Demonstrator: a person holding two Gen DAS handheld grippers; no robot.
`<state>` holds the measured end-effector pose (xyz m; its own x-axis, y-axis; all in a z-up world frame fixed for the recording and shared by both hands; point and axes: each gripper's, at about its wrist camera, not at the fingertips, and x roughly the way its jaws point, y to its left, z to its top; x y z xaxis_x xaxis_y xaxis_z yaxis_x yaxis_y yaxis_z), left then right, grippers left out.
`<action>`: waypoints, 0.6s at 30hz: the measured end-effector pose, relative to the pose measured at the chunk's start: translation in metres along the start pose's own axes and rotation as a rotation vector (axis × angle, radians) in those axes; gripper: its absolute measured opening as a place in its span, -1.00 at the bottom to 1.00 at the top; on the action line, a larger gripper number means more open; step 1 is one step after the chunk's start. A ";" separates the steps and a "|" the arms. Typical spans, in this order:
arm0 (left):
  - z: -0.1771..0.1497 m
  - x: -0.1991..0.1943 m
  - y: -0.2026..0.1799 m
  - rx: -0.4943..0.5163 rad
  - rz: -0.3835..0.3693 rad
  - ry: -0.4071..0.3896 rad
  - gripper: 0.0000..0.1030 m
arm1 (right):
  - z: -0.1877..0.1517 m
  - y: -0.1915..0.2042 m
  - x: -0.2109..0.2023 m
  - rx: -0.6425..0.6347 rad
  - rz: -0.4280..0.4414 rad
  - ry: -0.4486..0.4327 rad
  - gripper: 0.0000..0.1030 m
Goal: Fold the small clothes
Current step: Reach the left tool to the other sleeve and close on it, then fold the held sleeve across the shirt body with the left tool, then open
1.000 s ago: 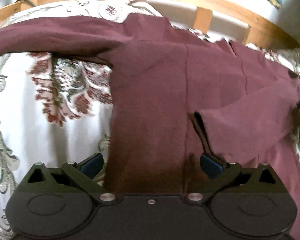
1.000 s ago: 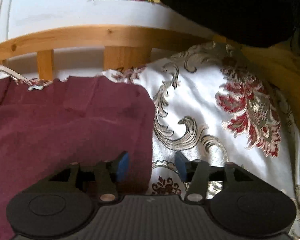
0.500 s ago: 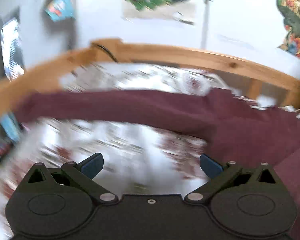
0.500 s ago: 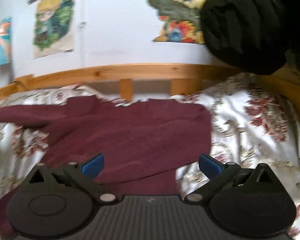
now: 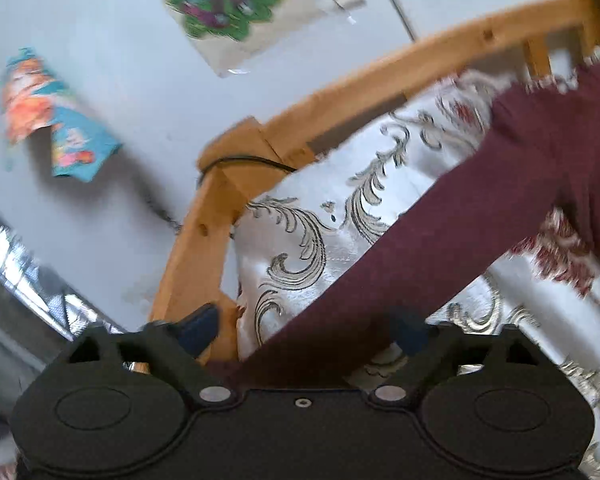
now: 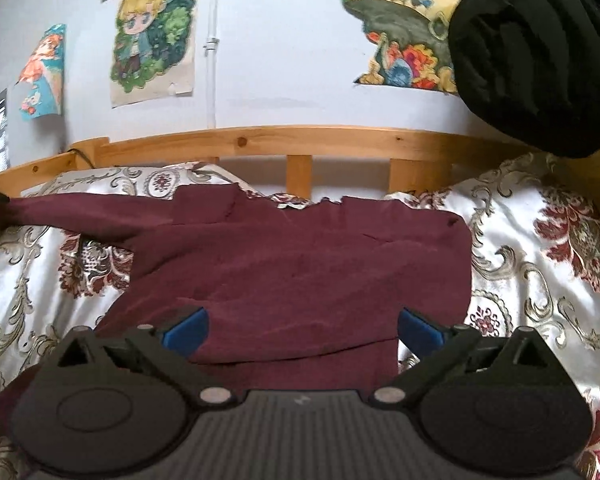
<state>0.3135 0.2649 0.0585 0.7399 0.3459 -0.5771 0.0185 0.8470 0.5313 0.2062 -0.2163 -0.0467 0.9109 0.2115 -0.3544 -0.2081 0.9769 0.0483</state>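
Maroon long-sleeve top (image 6: 300,264) lay on the bed (image 6: 540,248), sleeve (image 5: 440,240) between the spread-open left tool (image 5: 304,330), right tool (image 6: 302,326) open too; risk was grabbing bedsheet with the sleeve.

Left wrist cam sits low and tilted, right over the maroon long-sleeved top's (image 5: 452,236) sleeve, facing the pale wooden bed frame (image 5: 236,152) corner at 11 o'clock. Right wrist cam hangs further back, level, facing the rail at 12; both catch that sleeve.

left claw (image 5: 304,334) spread wide, tilted, right claw (image 6: 302,330) spread wide, level
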 end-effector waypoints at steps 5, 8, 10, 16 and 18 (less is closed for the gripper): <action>0.011 0.026 0.012 -0.006 -0.136 0.132 0.29 | -0.003 -0.006 -0.002 0.024 -0.008 0.006 0.99; 0.013 0.035 0.003 0.075 -0.156 0.194 -0.02 | -0.002 -0.008 -0.004 0.035 -0.002 -0.001 0.99; 0.017 0.043 0.000 0.083 -0.139 0.246 -0.53 | -0.001 -0.009 -0.005 0.039 0.000 -0.006 0.99; 0.032 0.033 0.009 -0.030 -0.131 0.300 -0.94 | 0.002 -0.012 -0.012 0.055 0.003 -0.031 0.99; 0.040 0.024 0.014 -0.095 -0.132 0.330 -0.95 | 0.003 -0.015 -0.013 0.069 0.004 -0.039 0.99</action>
<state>0.3586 0.2690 0.0767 0.4782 0.3299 -0.8140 0.0250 0.9213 0.3881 0.1983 -0.2336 -0.0394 0.9234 0.2155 -0.3176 -0.1881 0.9754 0.1148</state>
